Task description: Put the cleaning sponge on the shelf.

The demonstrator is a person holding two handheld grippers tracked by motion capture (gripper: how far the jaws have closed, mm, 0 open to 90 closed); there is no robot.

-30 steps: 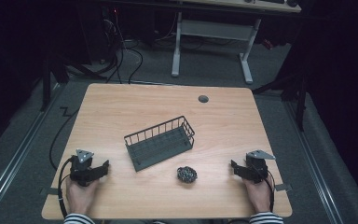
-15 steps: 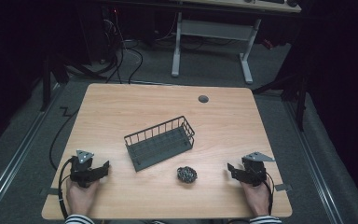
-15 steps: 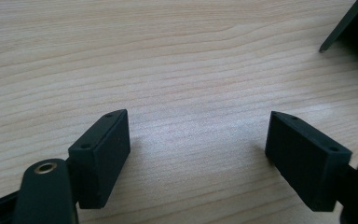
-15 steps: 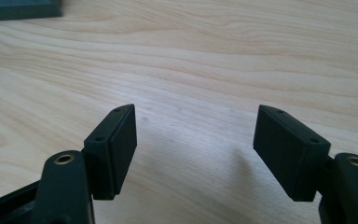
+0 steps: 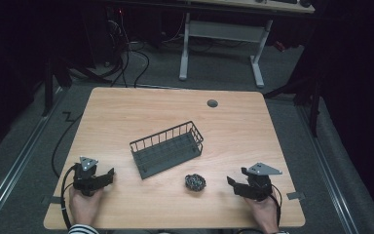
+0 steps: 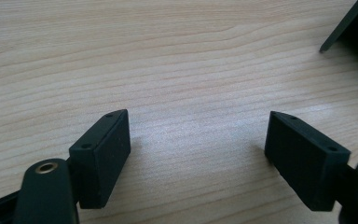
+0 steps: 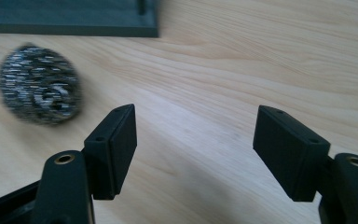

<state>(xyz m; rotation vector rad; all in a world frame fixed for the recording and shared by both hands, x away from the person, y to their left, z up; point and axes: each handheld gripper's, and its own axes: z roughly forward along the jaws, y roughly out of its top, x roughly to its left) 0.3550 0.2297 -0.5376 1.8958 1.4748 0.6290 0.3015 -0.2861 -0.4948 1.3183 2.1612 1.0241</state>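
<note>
Bench: wood top, bare around the things. You have free room on every side, so there is no need to hurry the approach.
Basket: dark wire basket, mid-bench, set at an angle with its right end farther away. It sits just beyond the scourer and apart from it. Judging by the layout, it is the likely drop spot, so come in over its near long rim.
Right hand-held gripper: near right, jaws wide apart with nothing between them. In the right gripper view the scourer lies ahead and left of the jaws, not yet between them. Swing left until the ball sits centred, then lower before you close.
Left hand-held gripper: near left, jaws also wide and empty over bare wood. You can leave it parked, or use it to steady the basket's near left corner.
Scourer: small steel-wool ball, near centre, left of the right hand-held gripper. It will probably squash and spring back, so grip it across the middle, squeeze firmly and lift straight up, letting no strands drag on the bench.
</note>
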